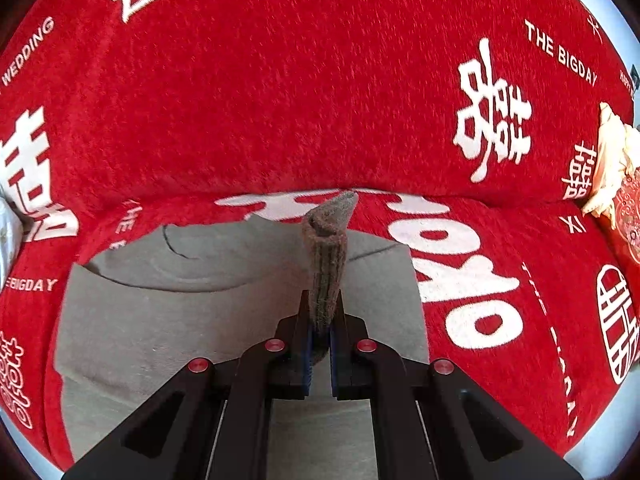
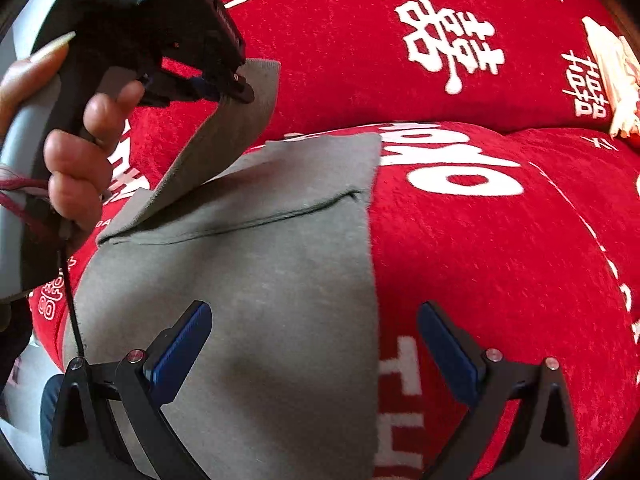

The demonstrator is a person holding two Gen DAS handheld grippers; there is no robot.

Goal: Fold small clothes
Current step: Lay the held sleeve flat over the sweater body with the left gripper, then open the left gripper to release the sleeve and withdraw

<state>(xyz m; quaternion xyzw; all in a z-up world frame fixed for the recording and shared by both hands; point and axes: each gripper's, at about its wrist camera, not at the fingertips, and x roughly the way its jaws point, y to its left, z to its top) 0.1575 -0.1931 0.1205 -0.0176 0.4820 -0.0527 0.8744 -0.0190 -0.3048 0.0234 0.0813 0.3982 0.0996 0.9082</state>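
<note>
Grey knit garment [image 2: 256, 300] lies flat on the red sofa cover [image 2: 500, 264], nearest the right gripper [image 2: 316, 348]; that gripper's blue pads [image 2: 184, 344] stand wide apart w/ nothing between them, hovering over the garment's near part; garment's right edge runs straight up the frame between the two pads, bare red cover w/ white lettering to its right, lots of free room there. Farther on, a dark seam crosses the garment; beyond it, the left gripper [image 1: 320, 344], in a person's hand [image 2: 76, 156], is clamped on a bunched fold of the fabric [image 1: 326, 264] & lifts the far-left corner off the seat; lifted flap slopes down to the flat part. Behind, sofa backrest [image 1: 300, 100]; far right, a cream-coloured item [image 1: 610, 160], prob. cloth, well apart from the garment.
</note>
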